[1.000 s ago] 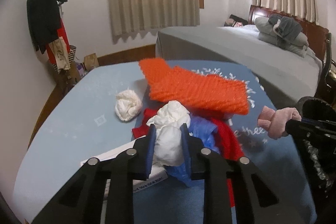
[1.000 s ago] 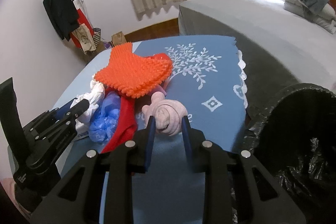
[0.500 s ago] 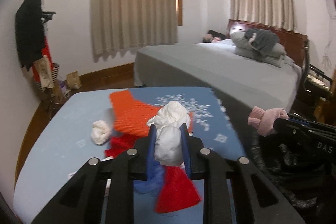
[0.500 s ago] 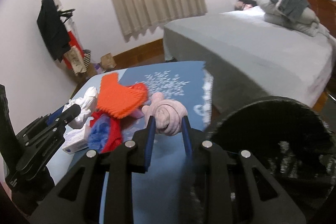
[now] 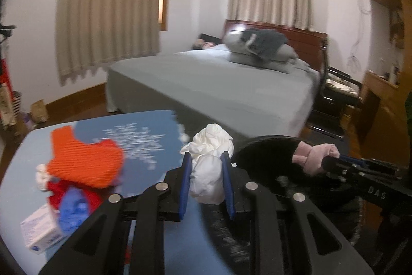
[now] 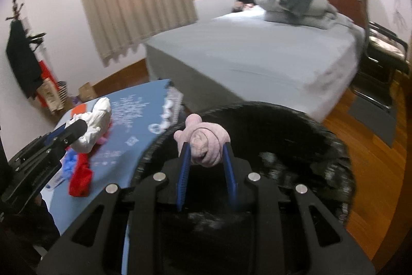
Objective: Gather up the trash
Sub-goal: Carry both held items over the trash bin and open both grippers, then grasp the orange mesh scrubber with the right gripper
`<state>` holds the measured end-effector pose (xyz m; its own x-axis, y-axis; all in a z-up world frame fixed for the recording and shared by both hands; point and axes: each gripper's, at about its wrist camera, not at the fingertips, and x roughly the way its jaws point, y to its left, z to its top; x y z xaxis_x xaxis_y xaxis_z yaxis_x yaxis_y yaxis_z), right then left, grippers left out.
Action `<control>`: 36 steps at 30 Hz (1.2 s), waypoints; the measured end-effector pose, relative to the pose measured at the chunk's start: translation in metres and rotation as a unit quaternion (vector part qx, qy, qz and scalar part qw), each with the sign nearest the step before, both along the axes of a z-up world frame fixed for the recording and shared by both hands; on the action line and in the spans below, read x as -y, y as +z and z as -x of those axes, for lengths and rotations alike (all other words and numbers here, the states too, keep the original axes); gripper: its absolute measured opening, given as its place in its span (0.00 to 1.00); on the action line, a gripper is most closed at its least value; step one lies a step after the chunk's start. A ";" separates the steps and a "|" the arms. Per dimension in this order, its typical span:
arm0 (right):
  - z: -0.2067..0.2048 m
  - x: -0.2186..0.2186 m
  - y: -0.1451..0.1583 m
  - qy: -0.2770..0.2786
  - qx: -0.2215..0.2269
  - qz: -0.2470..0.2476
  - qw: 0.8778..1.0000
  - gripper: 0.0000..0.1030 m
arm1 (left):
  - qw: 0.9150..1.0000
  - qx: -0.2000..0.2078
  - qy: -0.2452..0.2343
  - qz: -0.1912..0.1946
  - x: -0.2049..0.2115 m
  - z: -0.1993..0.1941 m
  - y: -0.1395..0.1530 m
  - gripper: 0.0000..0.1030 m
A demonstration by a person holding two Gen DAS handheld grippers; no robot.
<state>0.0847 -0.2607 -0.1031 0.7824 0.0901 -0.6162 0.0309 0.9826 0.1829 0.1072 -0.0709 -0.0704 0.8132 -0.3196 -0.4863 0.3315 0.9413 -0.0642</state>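
Note:
My left gripper (image 5: 205, 159) is shut on a crumpled white tissue wad (image 5: 209, 166), held over the table's right edge beside the bin. My right gripper (image 6: 206, 146) is shut on a rolled pink wad (image 6: 204, 143), which hangs above the open mouth of a black-lined trash bin (image 6: 283, 135). In the left wrist view the pink wad (image 5: 312, 155) and the right gripper (image 5: 327, 161) show over the bin (image 5: 265, 153). In the right wrist view the white wad (image 6: 94, 128) shows in the left gripper (image 6: 79, 128).
On the blue table (image 5: 144, 141) lie an orange knitted cloth (image 5: 85, 161), red cloth (image 5: 56, 195), a blue wad (image 5: 72, 210), a small white wad (image 5: 41, 175) and a white box (image 5: 41, 230). A grey bed (image 5: 219, 84) stands behind. Wooden floor (image 6: 373, 153) lies right of the bin.
Both grippers swung right and rose, carrying their wads away from the pile on the table. The pink wad now hangs over the bin's mouth; the white wad has reached the table's edge.

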 end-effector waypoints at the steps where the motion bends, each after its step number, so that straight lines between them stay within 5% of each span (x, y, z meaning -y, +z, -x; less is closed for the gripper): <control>1: 0.002 0.007 -0.001 -0.008 -0.001 0.000 1.000 0.25 | 1.000 -0.001 -0.011 0.001 0.010 0.000 0.000 0.23; 6: 0.012 0.032 -0.006 -0.040 -0.003 0.005 0.999 0.28 | 0.998 -0.012 -0.056 0.004 0.045 -0.001 -0.005 0.25; 8: 0.016 0.038 -0.007 -0.049 -0.003 0.006 0.999 0.29 | 0.997 -0.019 -0.078 0.007 0.054 -0.001 -0.007 0.40; 11: 0.016 0.043 -0.007 -0.062 0.001 0.008 0.998 0.53 | 0.996 -0.015 -0.083 0.008 0.054 0.004 -0.007 0.60; 18: 0.014 0.036 -0.002 -0.066 0.018 0.010 0.998 0.88 | 1.000 -0.003 -0.024 -0.008 0.011 0.001 -0.003 0.75; 26: -0.015 -0.013 0.009 -0.019 0.034 -0.002 0.999 0.93 | 0.995 0.008 0.094 -0.036 -0.076 -0.008 0.000 0.84; 36: -0.082 -0.124 0.006 0.086 0.029 -0.014 0.996 0.93 | 0.973 0.005 0.219 -0.069 -0.178 -0.022 -0.011 0.84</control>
